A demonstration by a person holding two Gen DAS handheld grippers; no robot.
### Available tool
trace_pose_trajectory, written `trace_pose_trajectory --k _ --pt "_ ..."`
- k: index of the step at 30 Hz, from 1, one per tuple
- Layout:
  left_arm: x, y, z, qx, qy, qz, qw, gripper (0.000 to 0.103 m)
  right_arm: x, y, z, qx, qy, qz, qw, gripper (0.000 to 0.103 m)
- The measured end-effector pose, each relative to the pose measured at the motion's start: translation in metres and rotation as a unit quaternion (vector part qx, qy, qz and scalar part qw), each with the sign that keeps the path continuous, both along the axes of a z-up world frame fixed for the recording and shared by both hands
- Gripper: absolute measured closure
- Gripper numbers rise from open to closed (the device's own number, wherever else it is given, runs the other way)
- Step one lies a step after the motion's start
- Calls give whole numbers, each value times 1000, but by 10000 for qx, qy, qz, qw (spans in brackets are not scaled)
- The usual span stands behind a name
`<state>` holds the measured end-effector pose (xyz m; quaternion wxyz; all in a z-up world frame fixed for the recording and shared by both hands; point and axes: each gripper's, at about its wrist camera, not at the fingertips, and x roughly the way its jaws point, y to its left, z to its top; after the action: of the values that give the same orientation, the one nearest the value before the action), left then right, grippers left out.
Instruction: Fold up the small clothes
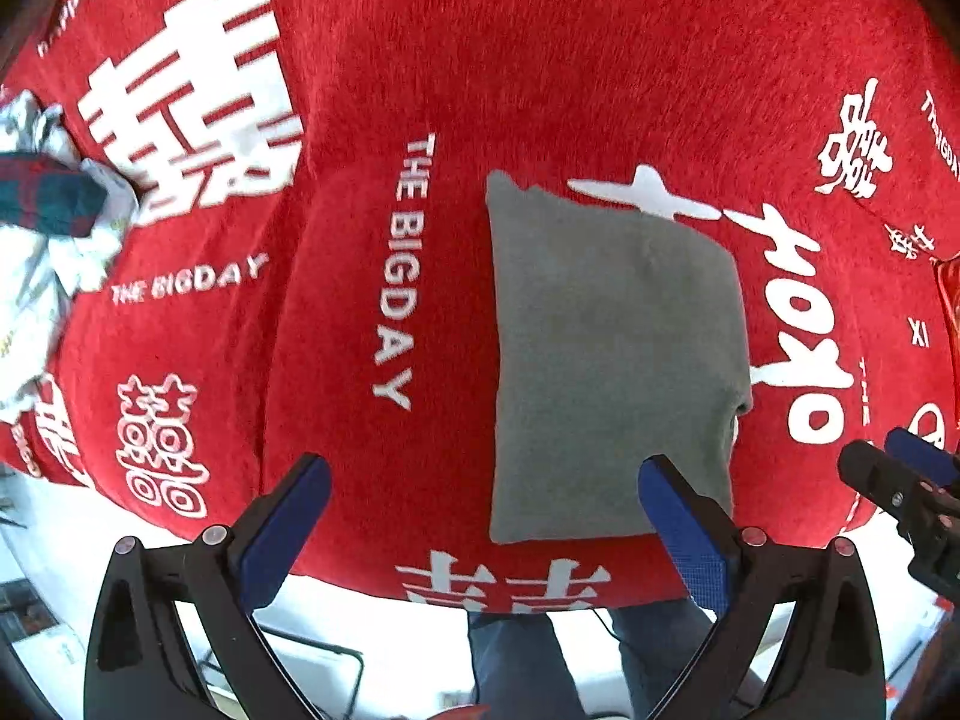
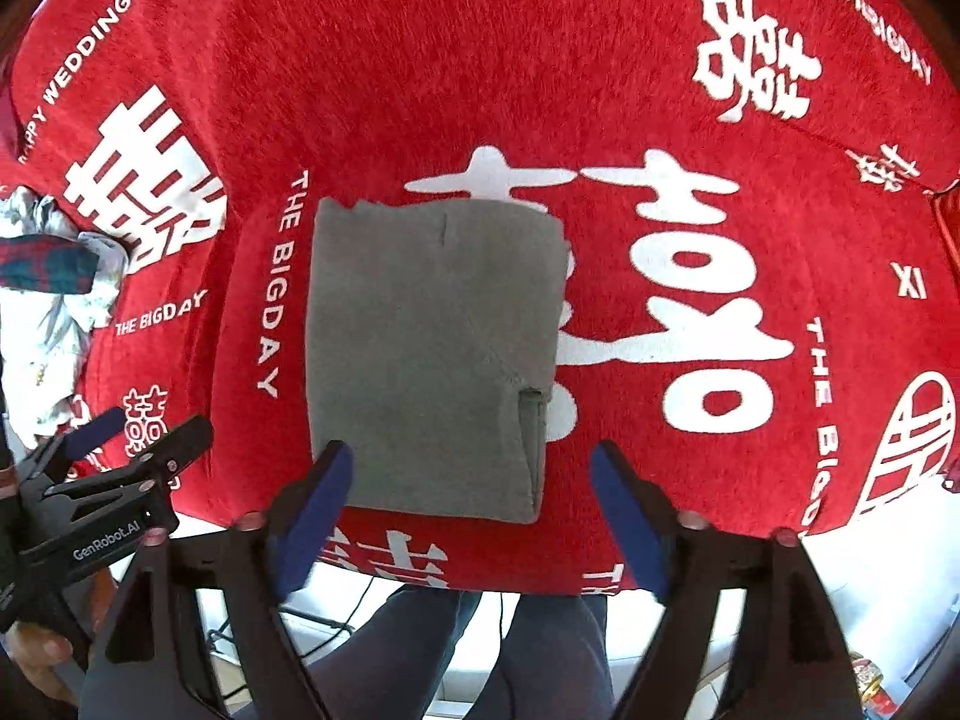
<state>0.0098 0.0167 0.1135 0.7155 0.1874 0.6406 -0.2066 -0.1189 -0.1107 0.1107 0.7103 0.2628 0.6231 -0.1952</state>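
One folded grey garment [image 2: 426, 354] on a red cloth [image 2: 420, 90].
Two grippers, left [image 1: 483, 507] and right [image 2: 471, 495], both spread wide, holding nothing; one heap of clothes [image 1: 42, 228] apart.

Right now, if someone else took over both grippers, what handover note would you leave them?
Left gripper: open, empty, above the near edge of the red wedding-print tablecloth.
Right gripper: open, empty, over the near edge of the grey garment.
Grey garment: lies flat on the tablecloth, folded into a neat rectangle; neither gripper touches it.
Unfolded pile: white patterned and dark plaid clothes, bunched at the tablecloth's left edge.
Done: the grey piece looks folded.
Left: probably set it aside, then fold the pile.
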Motion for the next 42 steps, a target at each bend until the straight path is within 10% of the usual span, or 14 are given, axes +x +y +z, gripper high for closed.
trace_pose_trajectory --k 4,42 --pt "-5 -8 17 -80 -224 -163 9996 0 0 3 10 -171 24 34 9998 0" --pt "-11 -10 41 -177 -367 -105 9991 0 4 -1 28 -459 98 -17 9989 0"
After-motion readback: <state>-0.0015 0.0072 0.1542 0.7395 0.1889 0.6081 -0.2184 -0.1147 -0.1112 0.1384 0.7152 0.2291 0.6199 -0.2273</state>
